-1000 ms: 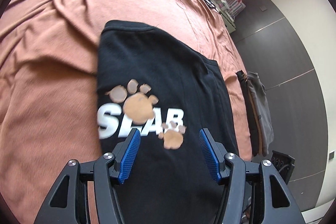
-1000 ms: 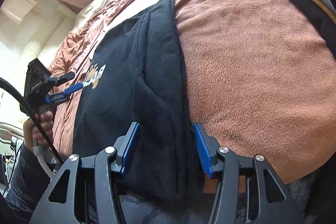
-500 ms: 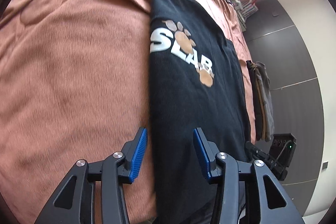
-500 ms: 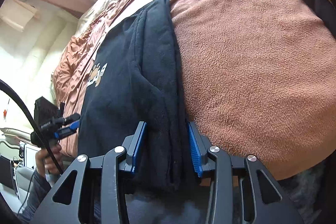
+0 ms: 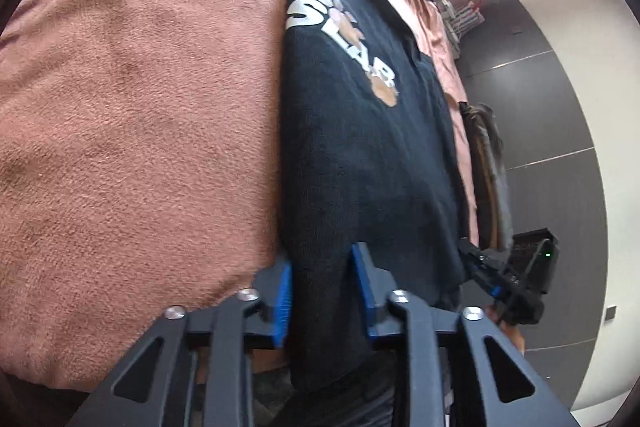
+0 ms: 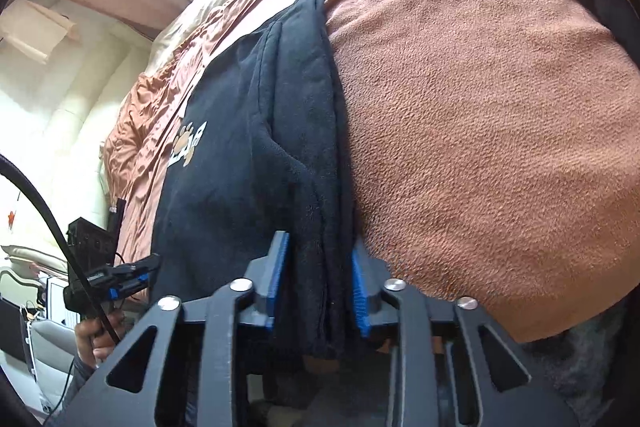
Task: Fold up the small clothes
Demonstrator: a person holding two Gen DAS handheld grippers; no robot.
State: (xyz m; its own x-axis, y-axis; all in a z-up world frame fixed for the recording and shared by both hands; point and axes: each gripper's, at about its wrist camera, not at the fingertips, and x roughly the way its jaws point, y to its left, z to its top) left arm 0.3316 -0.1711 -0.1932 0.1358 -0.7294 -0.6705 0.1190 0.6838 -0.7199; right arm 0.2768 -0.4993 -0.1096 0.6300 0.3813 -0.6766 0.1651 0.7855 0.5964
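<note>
- Seeing rust-brown blanket (image 5: 132,131) over the bed, dark wall panels (image 5: 560,131) beyond.
- Black shirt (image 5: 360,147) lies folded there.
- Since before, my left gripper (image 5: 322,291) and right gripper (image 6: 318,283) have pinched its near hem.

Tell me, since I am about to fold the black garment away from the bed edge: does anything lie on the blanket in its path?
Nothing visible does. Both tongs, left tongs and right tongs, straddle the near hem of the black garment, and the brown blanket beyond and beside it is bare. The folded grey clothes lie off to the side.

Both wrist views — low, close — share the black garment (image 5: 360,147)
</note>
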